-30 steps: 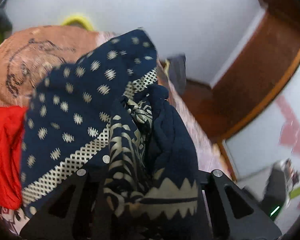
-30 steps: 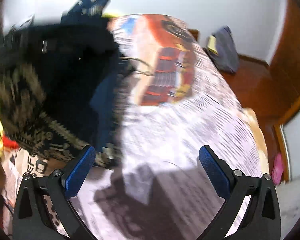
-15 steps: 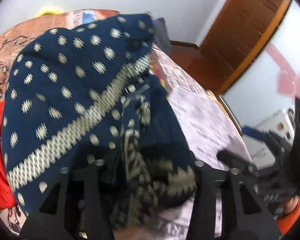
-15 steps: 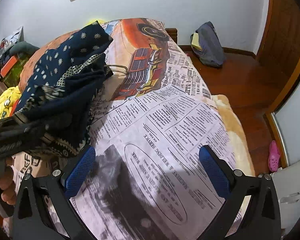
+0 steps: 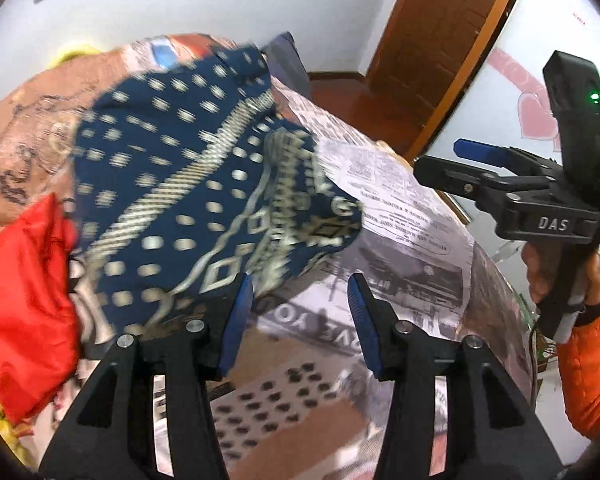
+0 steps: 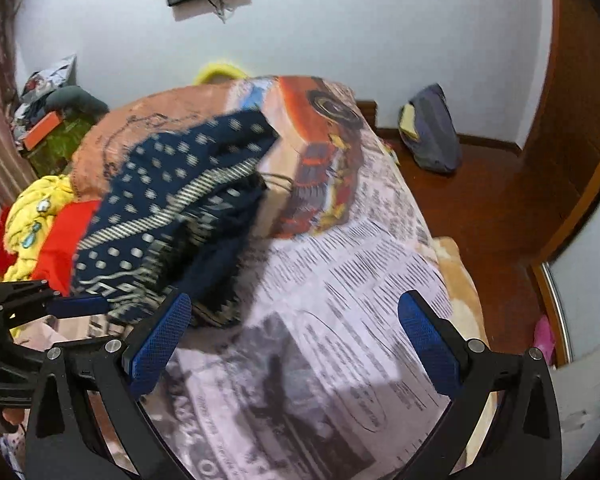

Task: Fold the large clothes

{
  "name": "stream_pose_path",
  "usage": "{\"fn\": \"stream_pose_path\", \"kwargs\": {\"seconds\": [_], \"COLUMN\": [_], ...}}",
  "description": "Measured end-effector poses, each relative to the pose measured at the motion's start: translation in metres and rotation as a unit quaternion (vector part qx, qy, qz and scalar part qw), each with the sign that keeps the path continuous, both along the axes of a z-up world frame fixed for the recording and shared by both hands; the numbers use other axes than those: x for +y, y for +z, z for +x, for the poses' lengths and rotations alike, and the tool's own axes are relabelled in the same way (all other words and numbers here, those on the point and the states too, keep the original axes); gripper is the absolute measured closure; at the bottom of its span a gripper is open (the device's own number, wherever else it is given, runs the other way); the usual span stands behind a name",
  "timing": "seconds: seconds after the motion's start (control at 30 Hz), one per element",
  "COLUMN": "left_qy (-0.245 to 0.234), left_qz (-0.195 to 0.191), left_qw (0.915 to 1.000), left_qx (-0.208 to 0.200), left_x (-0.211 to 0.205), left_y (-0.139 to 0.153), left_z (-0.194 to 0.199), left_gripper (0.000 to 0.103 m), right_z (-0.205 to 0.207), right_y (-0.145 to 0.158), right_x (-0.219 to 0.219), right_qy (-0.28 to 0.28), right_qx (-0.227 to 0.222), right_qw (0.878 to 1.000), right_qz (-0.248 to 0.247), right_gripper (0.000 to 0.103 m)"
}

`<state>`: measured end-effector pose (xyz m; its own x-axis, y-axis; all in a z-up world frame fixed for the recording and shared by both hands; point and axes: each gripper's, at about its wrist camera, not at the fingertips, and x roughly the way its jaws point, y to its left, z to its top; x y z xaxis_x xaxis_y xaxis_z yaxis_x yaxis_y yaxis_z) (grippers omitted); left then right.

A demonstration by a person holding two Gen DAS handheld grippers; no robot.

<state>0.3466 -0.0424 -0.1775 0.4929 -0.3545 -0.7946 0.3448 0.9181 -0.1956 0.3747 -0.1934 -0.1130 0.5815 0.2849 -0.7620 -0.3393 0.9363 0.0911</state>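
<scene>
- Navy patterned garment (image 5: 188, 184), dotted and banded in cream, lies bunched in a heap on the bed (image 6: 340, 320), at the left side of the newspaper-print sheet and against the car-print pillow (image 6: 320, 152).
- Left gripper (image 5: 300, 320): jaws stand apart with nothing between them; the left pad (image 5: 236, 320) sits at the near hem of the garment, touching or just beside it, which cannot be settled.
- Right gripper (image 6: 292, 344): jaws wide apart and empty, hovering over bare sheet, just right of the heap. In the left wrist view it is held clear of the cloth at the right edge.
- Red cloth (image 5: 24, 300) and a yellow garment (image 6: 32, 216) lie beside the heap on its far left; both are in contact with or very near the navy piece.
- Judgement on step: the garment appears set down unfolded on the work surface; no fold is yet visible, so the task is at its early stage.
- Judgement on next move: it calls for finding two corners or a hem edge, one per gripper, and drawing the cloth flat over the open sheet to the right.
- Risk noted: pinching several layers at once, or catching the red cloth along with it.
</scene>
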Motion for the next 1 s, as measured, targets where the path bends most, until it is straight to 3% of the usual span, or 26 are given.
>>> {"fn": "stream_pose_path", "kwargs": {"seconds": [0.23, 0.37, 0.5, 0.63, 0.7, 0.83, 1.0], "left_qy": [0.090, 0.130, 0.133, 0.139, 0.131, 0.115, 0.104], "left_qz": [0.051, 0.044, 0.050, 0.052, 0.045, 0.069, 0.104], "left_qw": [0.9917, 0.9889, 0.9897, 0.9886, 0.9901, 0.9906, 0.9874], "left_qx": [-0.076, -0.057, -0.020, -0.026, -0.021, -0.027, -0.059], "left_x": [0.045, 0.072, 0.082, 0.086, 0.089, 0.087, 0.085], "left_y": [0.028, 0.017, -0.012, -0.033, -0.039, -0.035, -0.011], "left_z": [0.005, 0.028, 0.047, 0.045, 0.043, 0.034, 0.028], "left_gripper": [0.042, 0.041, 0.040, 0.024, 0.024, 0.024, 0.024], "right_z": [0.014, 0.028, 0.039, 0.041, 0.038, 0.028, 0.020], "right_y": [0.006, -0.011, -0.042, -0.066, -0.073, -0.072, -0.046], "right_x": [0.047, 0.072, 0.084, 0.073, 0.061, 0.040, 0.021], "right_qy": [0.033, 0.048, 0.052, 0.039, 0.043, 0.036, 0.024], "right_qx": [-0.014, 0.012, 0.049, 0.055, 0.051, 0.030, 0.010], "right_qw": [0.999, 0.997, 0.997, 0.997, 0.996, 0.994, 0.995], "right_qz": [0.038, 0.052, 0.025, -0.038, -0.056, -0.098, -0.097], "right_gripper": [0.000, 0.000, 0.000, 0.000, 0.000, 0.000, 0.000]}}
